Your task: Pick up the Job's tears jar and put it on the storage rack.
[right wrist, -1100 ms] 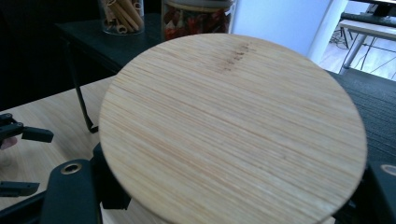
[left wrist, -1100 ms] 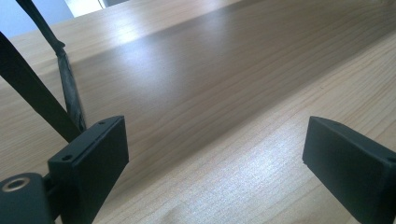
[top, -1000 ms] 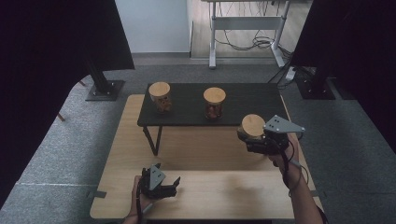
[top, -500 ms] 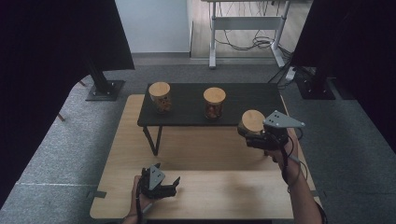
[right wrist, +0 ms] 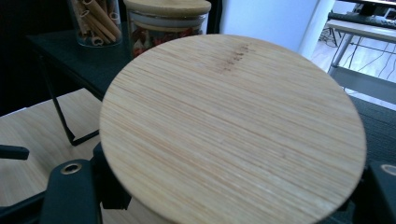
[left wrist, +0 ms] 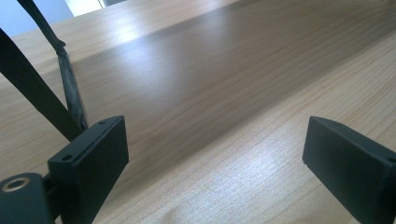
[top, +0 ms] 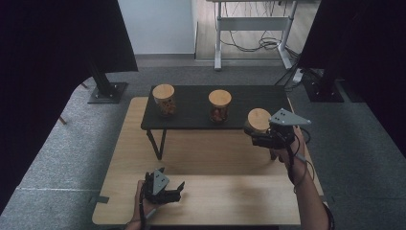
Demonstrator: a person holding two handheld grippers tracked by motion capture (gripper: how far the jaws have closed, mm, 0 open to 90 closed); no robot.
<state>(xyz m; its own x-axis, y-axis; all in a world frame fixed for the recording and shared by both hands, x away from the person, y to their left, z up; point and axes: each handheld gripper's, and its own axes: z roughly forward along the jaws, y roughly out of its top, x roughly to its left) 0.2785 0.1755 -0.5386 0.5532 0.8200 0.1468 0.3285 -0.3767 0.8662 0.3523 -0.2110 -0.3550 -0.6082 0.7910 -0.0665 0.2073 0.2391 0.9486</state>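
A glass jar with a round bamboo lid [top: 259, 120] [right wrist: 233, 126] hangs at the right end of the black shelf [top: 191, 117], about level with its top. My right gripper [top: 254, 135] [right wrist: 229, 196] is shut on this jar below the lid, one jaw on each side. Two more lidded jars stand on the shelf: one with tan sticks [top: 164, 99] [right wrist: 95, 23] at the left, one with reddish contents [top: 219, 105] [right wrist: 166, 23] in the middle. My left gripper [top: 176, 191] [left wrist: 215, 149] rests low on the wooden table [top: 230, 191] near its front edge, open, with nothing between its jaws.
The shelf stands on thin black legs [top: 155, 143] [left wrist: 28, 88] at the back of the table. Grey carpet surrounds the table, with dark curtains and stand bases [top: 107, 91] at both sides. A desk frame with cables [top: 253, 28] stands farther back.
The right gripper has carried the jar slightly up and toward the shelf's right end. The left gripper has kept still.
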